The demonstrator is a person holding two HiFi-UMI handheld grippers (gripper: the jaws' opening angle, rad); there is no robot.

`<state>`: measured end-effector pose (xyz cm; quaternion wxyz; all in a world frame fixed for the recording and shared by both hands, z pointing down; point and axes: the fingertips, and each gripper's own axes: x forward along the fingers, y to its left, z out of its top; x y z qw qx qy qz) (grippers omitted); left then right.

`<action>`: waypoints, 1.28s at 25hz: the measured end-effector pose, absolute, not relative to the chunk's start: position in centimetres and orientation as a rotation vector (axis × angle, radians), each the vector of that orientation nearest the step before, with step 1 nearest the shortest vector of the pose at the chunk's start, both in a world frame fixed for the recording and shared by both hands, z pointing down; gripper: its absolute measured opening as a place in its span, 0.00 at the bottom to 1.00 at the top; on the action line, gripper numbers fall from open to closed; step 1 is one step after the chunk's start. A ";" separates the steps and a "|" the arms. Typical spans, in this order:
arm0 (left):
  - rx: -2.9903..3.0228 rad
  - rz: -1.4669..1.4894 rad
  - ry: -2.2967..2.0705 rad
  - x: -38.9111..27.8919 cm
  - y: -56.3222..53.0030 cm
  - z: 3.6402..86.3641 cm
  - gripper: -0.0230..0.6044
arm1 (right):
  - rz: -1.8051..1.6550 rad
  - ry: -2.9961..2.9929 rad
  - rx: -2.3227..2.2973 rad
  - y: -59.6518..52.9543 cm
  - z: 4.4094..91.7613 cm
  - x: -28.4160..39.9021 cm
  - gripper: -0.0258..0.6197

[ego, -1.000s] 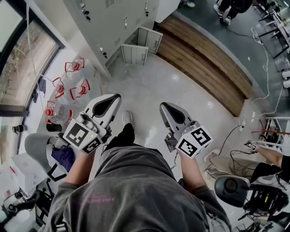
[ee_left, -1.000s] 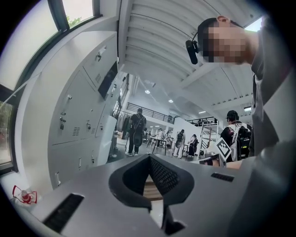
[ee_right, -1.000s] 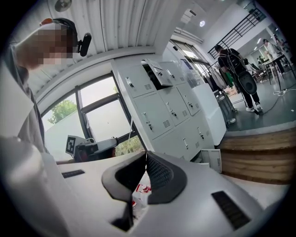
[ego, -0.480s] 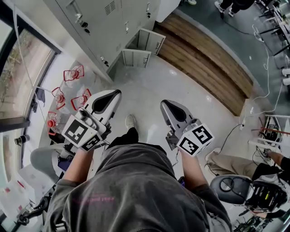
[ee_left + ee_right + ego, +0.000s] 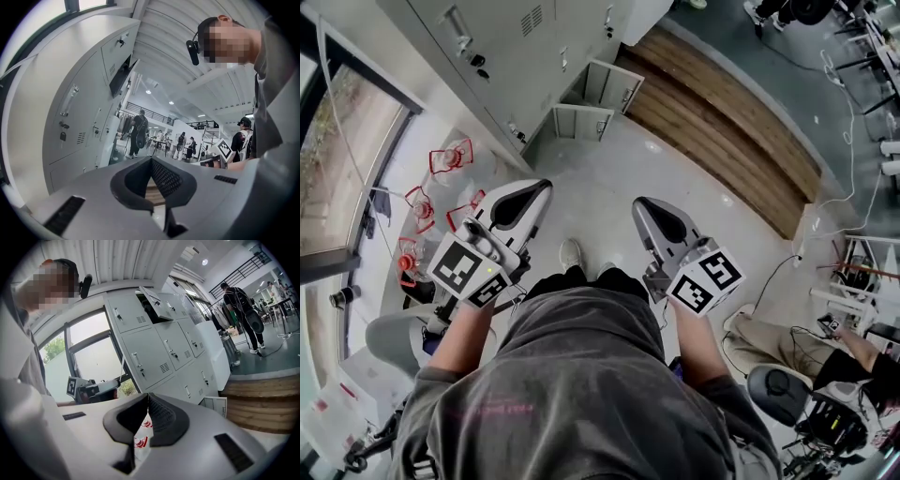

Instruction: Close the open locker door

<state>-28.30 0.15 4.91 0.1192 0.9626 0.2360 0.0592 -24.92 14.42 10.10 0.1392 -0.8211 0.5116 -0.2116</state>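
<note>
Flat grey metal locker door point(image 5: 161, 305)

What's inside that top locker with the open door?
Only a dark gap shows inside the top locker. Its open door and the shadow hide whatever is in there.

Lockers point(image 5: 516, 47) ahead-left, open door point(image 5: 578, 112) at btm, step point(image 5: 722, 141) rt, bottles point(image 5: 450, 159) left.

The head view looks steeply down from above the person point(image 5: 581, 394), with the locker bank point(image 5: 516, 56) at 11 o'clock. The left gripper view looks along the left gripper point(image 5: 151, 160) and tilts upward, with the lockers near at 9 o'clock. The right gripper view looks along the right gripper point(image 5: 148, 395), also tilted upward, with the lockers at 12 o'clock. All three views share the lockers.
</note>
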 end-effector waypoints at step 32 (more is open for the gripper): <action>2.824 0.305 0.380 -6.8 -2.1 9.6 0.06 | -0.765 1.694 -2.226 10.2 15.2 0.3 0.07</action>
